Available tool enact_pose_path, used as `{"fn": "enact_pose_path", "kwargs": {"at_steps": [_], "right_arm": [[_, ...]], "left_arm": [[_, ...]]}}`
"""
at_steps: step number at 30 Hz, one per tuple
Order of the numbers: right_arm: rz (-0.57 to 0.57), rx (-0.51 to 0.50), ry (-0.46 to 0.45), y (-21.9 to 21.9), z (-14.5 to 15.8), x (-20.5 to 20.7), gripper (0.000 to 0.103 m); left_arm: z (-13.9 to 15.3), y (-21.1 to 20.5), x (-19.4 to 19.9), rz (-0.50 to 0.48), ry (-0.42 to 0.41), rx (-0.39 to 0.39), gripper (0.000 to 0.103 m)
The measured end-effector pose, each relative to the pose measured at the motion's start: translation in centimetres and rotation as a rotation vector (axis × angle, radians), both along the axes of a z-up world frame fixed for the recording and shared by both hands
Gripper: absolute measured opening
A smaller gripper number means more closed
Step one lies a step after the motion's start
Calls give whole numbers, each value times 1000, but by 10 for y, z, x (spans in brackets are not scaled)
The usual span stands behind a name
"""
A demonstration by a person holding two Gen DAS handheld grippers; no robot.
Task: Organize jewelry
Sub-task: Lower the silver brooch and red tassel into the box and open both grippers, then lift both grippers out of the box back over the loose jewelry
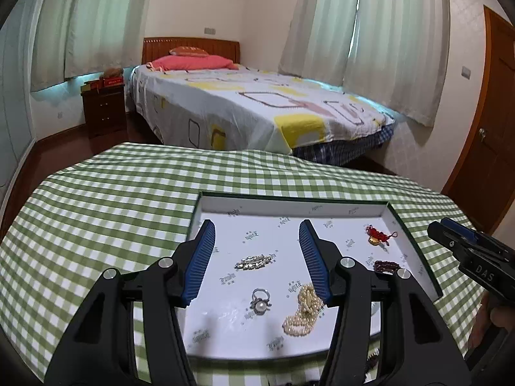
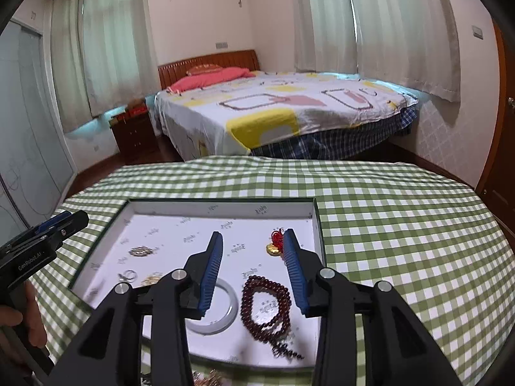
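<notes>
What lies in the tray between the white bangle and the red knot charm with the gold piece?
Only bare printed tray floor between bangle and charm, in the right wrist view.

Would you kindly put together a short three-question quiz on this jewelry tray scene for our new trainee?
1. True or false: the left gripper grips the pearl necklace.
2. Which piece lies beside the white bangle under the right gripper? A) silver brooch B) dark red bead bracelet C) watch
3. What cloth lies under the white tray?

Key:
1. False; its jaws stand open and empty.
2. B
3. A green checked tablecloth.
</notes>
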State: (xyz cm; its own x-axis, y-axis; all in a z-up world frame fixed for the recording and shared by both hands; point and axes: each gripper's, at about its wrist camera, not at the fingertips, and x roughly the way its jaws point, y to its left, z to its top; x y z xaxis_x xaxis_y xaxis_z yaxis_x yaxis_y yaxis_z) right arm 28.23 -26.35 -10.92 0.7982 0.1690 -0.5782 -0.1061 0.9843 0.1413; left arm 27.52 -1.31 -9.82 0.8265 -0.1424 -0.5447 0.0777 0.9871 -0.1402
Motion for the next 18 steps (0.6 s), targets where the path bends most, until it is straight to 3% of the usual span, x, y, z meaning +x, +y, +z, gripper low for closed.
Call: {"fn": "enact_pose_path", "kwargs": {"at_steps": [11, 18], "right_arm": [[-7, 10, -52, 4, 6, -50, 42], [4, -3, -30, 9, -12, -76, 42]], "left_arm": [[10, 16, -55, 48, -52, -9, 53], [-10, 18, -87, 50, -20, -6, 53]]}}
